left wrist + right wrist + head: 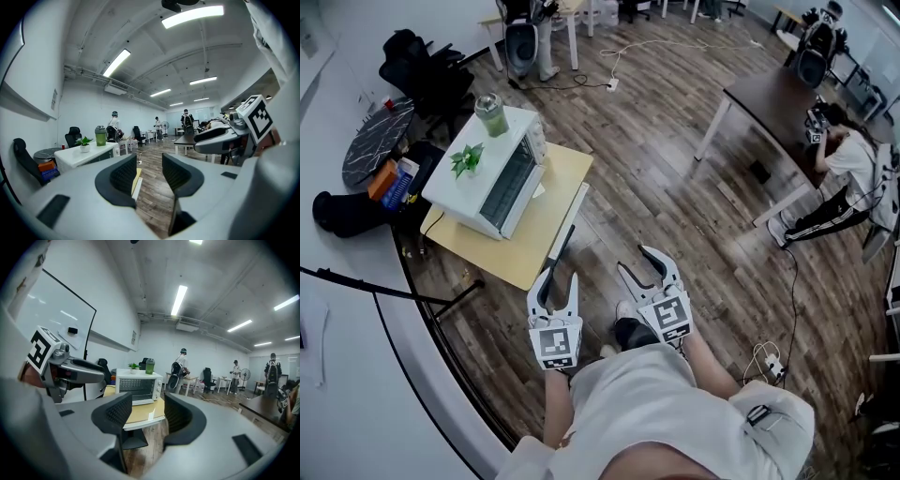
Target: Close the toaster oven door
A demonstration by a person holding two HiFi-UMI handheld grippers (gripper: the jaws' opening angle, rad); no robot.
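Before toaster oven (511, 178), left claw (560, 277), right claw (635, 261) ajar, apparently empty

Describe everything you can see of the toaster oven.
The toaster oven is a white box with a dark glass door that looks shut and knobs beside the door. It sits upright on the far part of a light wooden table. A potted plant and a green cup stand on its top.

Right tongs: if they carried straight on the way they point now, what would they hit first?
Probably the near edge of the wooden table, with the toaster oven behind it; depth is unclear.
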